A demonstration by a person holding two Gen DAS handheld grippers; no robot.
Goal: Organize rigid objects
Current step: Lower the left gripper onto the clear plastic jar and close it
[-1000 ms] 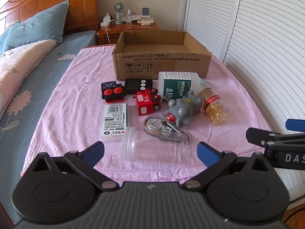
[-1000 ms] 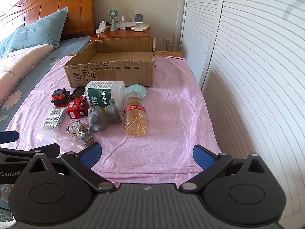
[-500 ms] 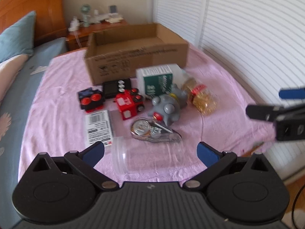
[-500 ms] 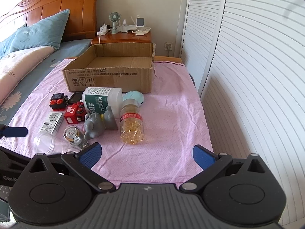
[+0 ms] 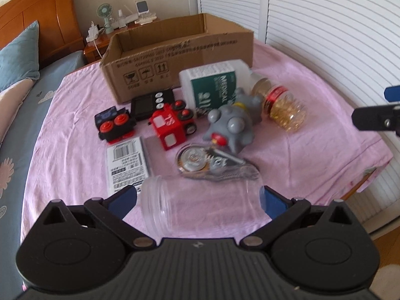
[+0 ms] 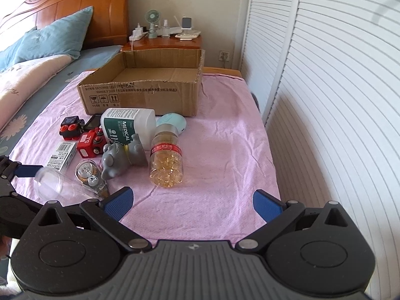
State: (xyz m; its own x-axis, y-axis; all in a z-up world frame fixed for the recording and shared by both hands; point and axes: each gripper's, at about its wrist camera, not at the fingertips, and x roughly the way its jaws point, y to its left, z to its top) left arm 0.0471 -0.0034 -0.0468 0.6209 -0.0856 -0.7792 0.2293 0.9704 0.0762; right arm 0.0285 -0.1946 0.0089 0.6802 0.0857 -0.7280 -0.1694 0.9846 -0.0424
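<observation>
An open cardboard box [image 5: 180, 57] stands at the back of a pink-covered table [image 5: 312, 135]. In front of it lie a white medical bottle [image 5: 212, 85], a capsule bottle [image 5: 285, 105], a grey toy [image 5: 230, 127], a red toy train [image 5: 172, 125], a black toy train [image 5: 115, 125], a black timer [image 5: 150, 103], a white packet [image 5: 126, 162], a correction tape [image 5: 207, 162] and a clear jar [image 5: 200, 205] on its side. My left gripper [image 5: 200, 200] is open with the jar lying between its fingers. My right gripper [image 6: 192, 203] is open and empty above the table's near edge.
A bed with blue pillows [image 6: 57, 37] lies to the left. A nightstand [image 6: 165, 41] with a fan stands behind the box. White louvred doors [image 6: 337, 87] run along the right. A light blue round object [image 6: 173, 122] lies behind the capsule bottle [image 6: 166, 160].
My left gripper has moved forward and lower, so the clear jar now lies between its open fingers. The right gripper has drawn back a little.
</observation>
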